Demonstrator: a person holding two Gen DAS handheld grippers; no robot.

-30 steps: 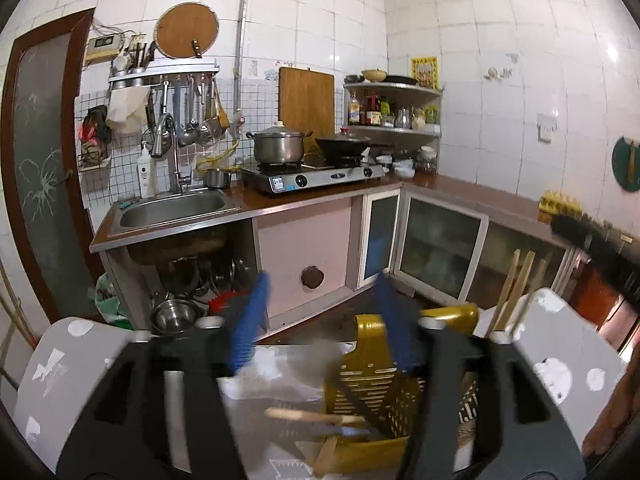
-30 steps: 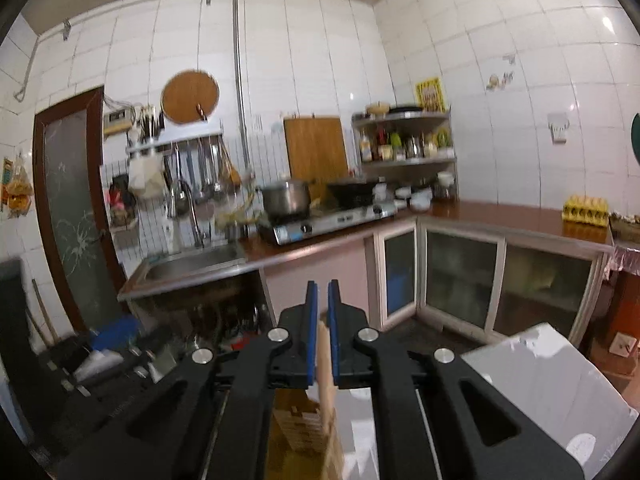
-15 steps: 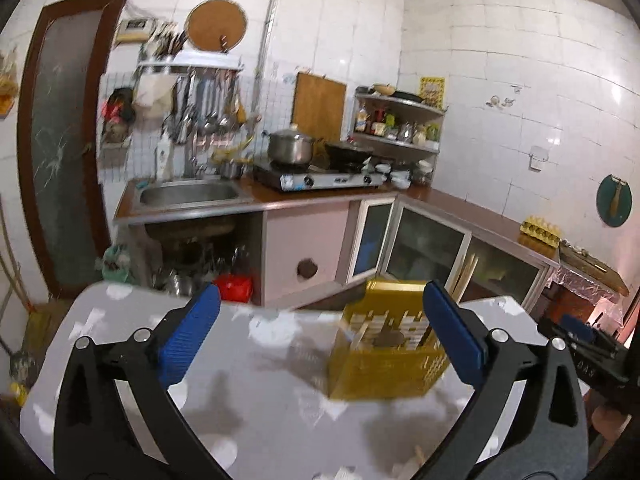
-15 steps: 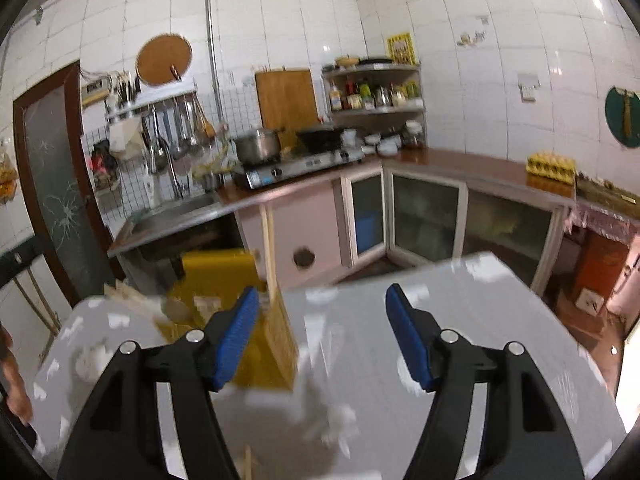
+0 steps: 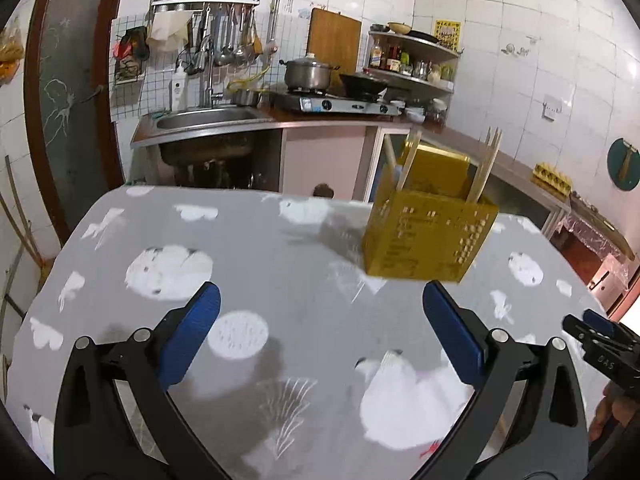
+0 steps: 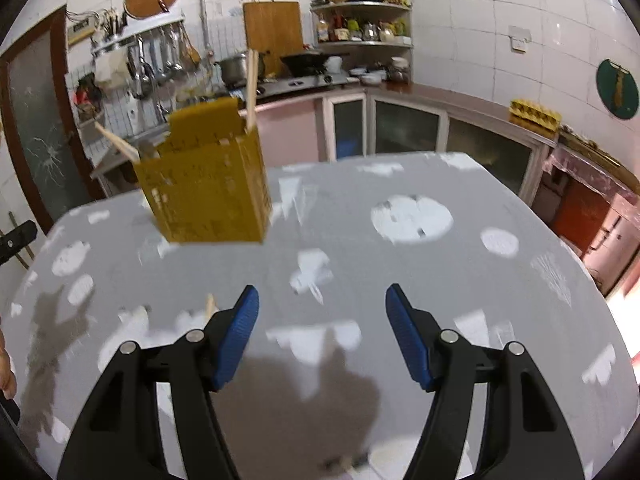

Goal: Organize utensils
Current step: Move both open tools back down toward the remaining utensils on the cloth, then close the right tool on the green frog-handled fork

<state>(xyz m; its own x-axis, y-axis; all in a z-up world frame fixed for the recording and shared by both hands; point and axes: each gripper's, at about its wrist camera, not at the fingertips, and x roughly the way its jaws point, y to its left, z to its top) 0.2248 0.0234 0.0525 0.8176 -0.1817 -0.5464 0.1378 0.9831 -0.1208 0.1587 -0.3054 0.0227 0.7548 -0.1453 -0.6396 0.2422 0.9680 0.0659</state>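
The yellow holder point(image 5: 430, 232) stands upright on the surface point(image 5: 248, 248), its chopsticks point(image 5: 486, 170) pointing up, with both grippers' fingers point(image 5: 192, 338) point(image 6: 236, 338) spread and empty.

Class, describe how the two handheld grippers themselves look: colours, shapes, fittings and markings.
Both the left gripper and right gripper have black, triangular cut-out arms, silver round bolts, and ribbed blue pads. No cables or sleeves show. In the left view, the other gripper's body carries small white lettering.

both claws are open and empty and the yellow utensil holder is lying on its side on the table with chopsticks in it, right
Not quite: the yellow utensil holder stands upright on the table, chopsticks poking out of its top, as both wrist views show. The left claw and right claw are indeed open and empty.
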